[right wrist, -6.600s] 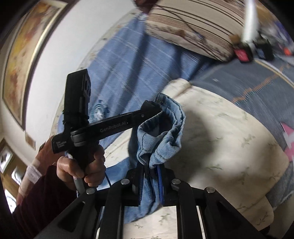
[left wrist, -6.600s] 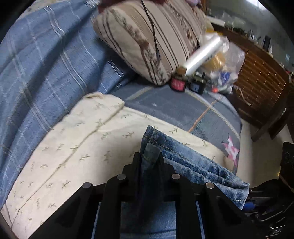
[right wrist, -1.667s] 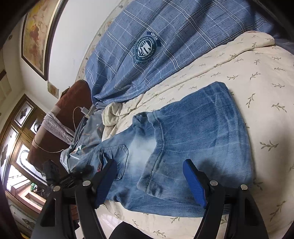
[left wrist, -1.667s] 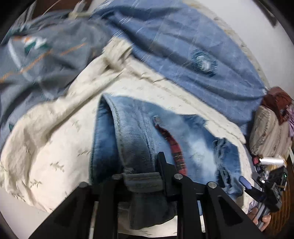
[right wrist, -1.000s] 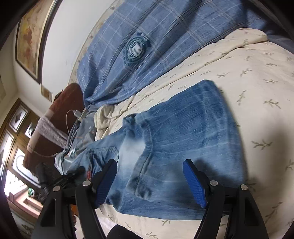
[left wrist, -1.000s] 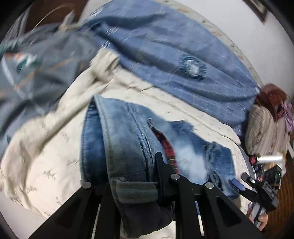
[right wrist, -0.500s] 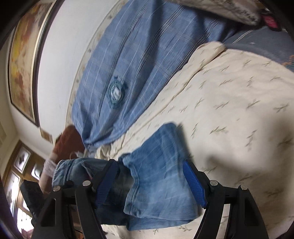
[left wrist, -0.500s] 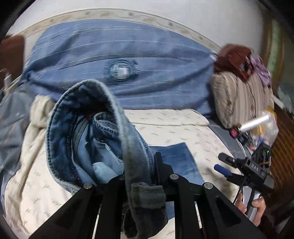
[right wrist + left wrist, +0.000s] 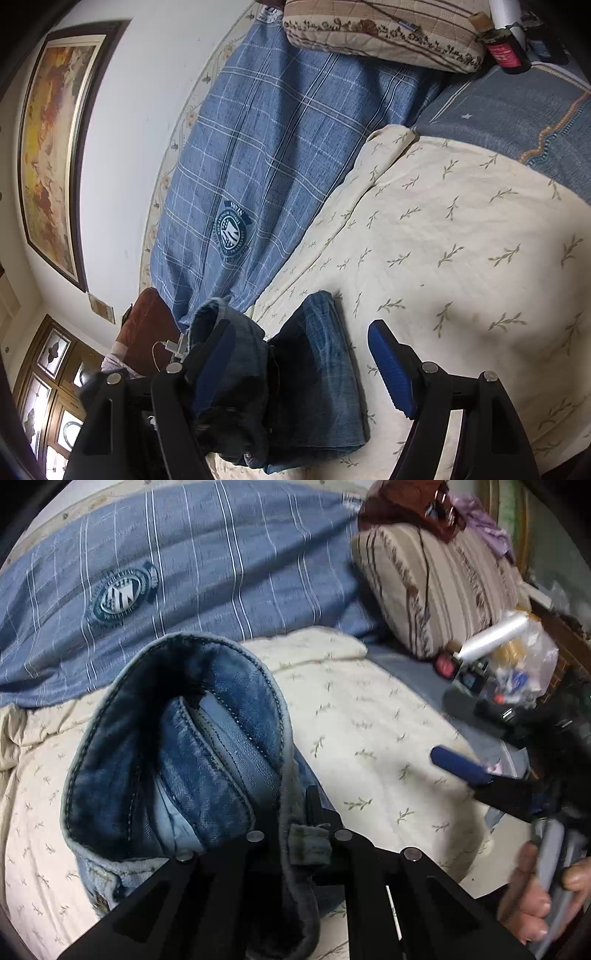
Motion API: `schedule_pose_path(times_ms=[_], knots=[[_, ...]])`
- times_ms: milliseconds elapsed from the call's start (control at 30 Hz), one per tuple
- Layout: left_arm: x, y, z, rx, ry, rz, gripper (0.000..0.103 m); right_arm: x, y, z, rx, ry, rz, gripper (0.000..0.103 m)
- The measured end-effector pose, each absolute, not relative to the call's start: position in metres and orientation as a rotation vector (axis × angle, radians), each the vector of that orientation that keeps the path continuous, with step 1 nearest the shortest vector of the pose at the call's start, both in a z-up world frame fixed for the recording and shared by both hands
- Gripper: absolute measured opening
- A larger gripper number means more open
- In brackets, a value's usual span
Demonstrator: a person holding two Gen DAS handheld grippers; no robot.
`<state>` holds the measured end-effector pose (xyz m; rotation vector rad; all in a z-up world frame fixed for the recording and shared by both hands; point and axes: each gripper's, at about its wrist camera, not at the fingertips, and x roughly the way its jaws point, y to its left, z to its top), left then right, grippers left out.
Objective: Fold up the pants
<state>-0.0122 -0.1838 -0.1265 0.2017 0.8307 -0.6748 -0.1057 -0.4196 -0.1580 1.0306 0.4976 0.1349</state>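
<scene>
The blue jeans lie on a cream leaf-print blanket. My left gripper is shut on the jeans' waistband and holds it lifted, so the open waist bulges toward the camera. In the right wrist view the jeans lie folded over at the lower left of the blanket. My right gripper is open and empty, its blue pads spread above the jeans. The right gripper also shows at the right of the left wrist view, held by a hand.
A blue plaid cover with a round crest lies behind the blanket. A striped pillow sits at the back right, with a white roll, small jars and a plastic bag beside it. A framed painting hangs on the wall.
My left gripper has carried the waistband up and over toward the pillow side, folding the jeans. My right gripper let go of the denim earlier and has stayed open, drawing back.
</scene>
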Motion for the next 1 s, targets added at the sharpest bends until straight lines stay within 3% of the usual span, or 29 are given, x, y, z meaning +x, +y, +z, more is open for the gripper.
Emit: schedule_pose_path(times_ms=[33,67,100,167,333,467,533,800,1000], knots=[[-0.012,-0.186,-0.129,0.184,0.847,-0.702,0.008,-0.106,-0.421,-0.158,1.034,0.497,0.136,0.077],[-0.015,-0.186,-0.129,0.175,0.848,-0.726,0.015,-0.106,-0.422,-0.158,1.035,0.500,0.137,0.077],[-0.017,-0.187,-0.129,0.168,0.851,-0.751,0.029,-0.106,-0.423,-0.159,1.036,0.505,0.138,0.077],[-0.020,-0.185,-0.124,0.138,0.865,-0.795,0.046,-0.105,-0.423,-0.160,1.042,0.509,0.135,0.077],[-0.025,-0.158,-0.097,0.016,0.797,-0.916,0.048,-0.106,-0.423,-0.158,1.040,0.494,0.128,0.077],[-0.024,-0.119,-0.075,-0.012,0.689,-0.871,0.058,-0.104,-0.414,-0.154,1.003,0.497,0.127,0.077],[-0.016,-0.098,-0.072,-0.022,0.682,-0.816,0.059,-0.101,-0.407,-0.151,0.978,0.498,0.144,0.077],[-0.003,-0.037,-0.110,0.056,0.727,-0.543,0.059,-0.083,-0.360,-0.117,0.898,0.418,0.435,0.077],[-0.016,-0.048,-0.146,0.133,0.788,-0.531,0.059,-0.056,-0.318,-0.109,0.968,0.404,0.718,0.077]])
